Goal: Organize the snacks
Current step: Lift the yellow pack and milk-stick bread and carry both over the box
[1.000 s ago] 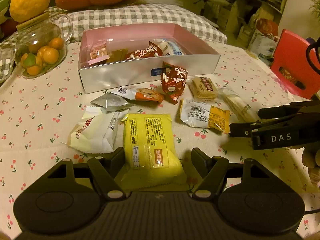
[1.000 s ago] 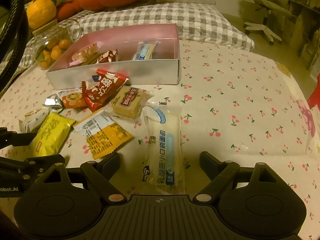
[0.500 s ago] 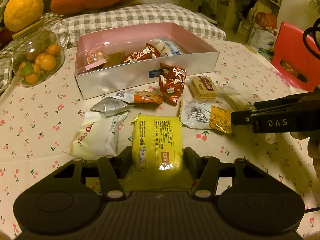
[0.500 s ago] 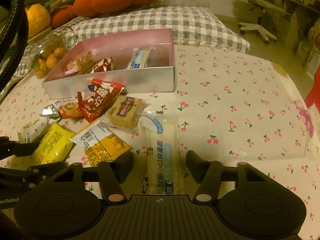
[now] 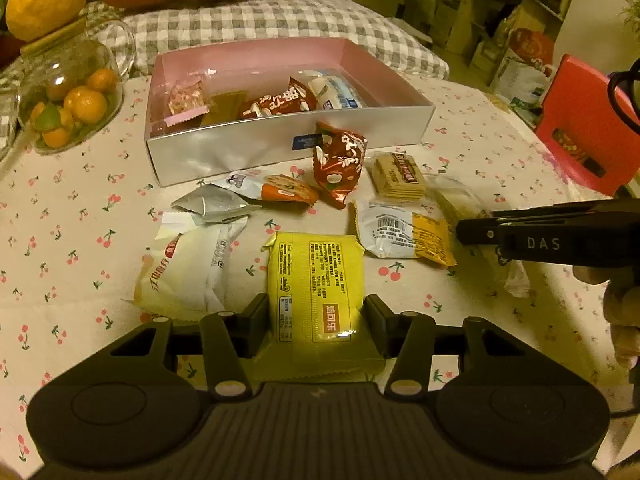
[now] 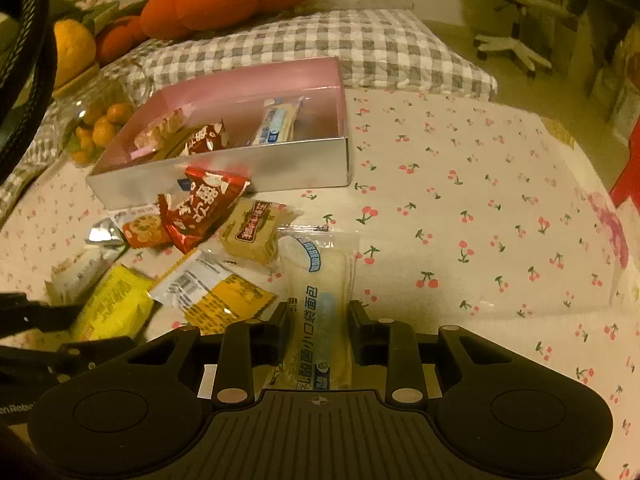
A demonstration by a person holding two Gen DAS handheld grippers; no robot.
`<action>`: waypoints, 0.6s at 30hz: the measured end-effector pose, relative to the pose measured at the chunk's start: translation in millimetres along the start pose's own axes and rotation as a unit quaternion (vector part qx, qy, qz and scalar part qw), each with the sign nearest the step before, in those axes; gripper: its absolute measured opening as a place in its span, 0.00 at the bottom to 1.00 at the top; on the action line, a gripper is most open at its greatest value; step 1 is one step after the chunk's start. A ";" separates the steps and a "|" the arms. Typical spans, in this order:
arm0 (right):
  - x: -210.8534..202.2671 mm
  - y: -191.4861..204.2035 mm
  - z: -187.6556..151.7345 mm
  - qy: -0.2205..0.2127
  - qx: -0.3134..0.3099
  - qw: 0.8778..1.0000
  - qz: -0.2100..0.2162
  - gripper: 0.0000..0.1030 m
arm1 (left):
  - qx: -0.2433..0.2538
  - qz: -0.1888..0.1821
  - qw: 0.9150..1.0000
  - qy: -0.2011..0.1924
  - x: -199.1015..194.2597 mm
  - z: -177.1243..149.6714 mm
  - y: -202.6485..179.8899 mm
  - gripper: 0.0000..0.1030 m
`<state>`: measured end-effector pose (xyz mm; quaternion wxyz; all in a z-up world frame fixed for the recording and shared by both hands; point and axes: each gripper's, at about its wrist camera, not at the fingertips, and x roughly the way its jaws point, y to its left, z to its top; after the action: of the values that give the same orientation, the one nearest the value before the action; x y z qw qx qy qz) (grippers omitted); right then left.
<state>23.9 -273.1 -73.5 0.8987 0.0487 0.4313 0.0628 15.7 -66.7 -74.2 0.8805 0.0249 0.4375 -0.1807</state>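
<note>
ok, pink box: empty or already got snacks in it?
Partly filled. The pink box holds a few packets along its near side, including a red packet and a white-blue packet; much of its floor is bare. More snacks lie outside it.

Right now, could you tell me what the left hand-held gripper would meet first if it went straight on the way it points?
The left hand-held gripper is closing with the yellow snack packet between its fingers, so that goes with it. Beyond, probably bare cherry-print tablecloth, then the red snack bag before the box; depth is unclear.
</note>
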 end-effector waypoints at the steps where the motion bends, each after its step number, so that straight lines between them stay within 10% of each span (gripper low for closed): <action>1: -0.8 -1.1 1.1 0.002 0.006 1.000 0.004 0.27 | -0.002 -0.002 1.000 0.002 -0.9 0.7 0.4 0.46; 18: -20.4 -13.8 30.6 0.002 0.102 0.994 0.042 0.27 | -0.038 -0.037 0.999 0.010 -18.1 19.4 9.6 0.46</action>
<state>36.1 -290.9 -40.7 0.8849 0.1583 0.4344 0.0561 23.7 -56.3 -49.2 0.8690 -0.0234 0.4536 -0.1964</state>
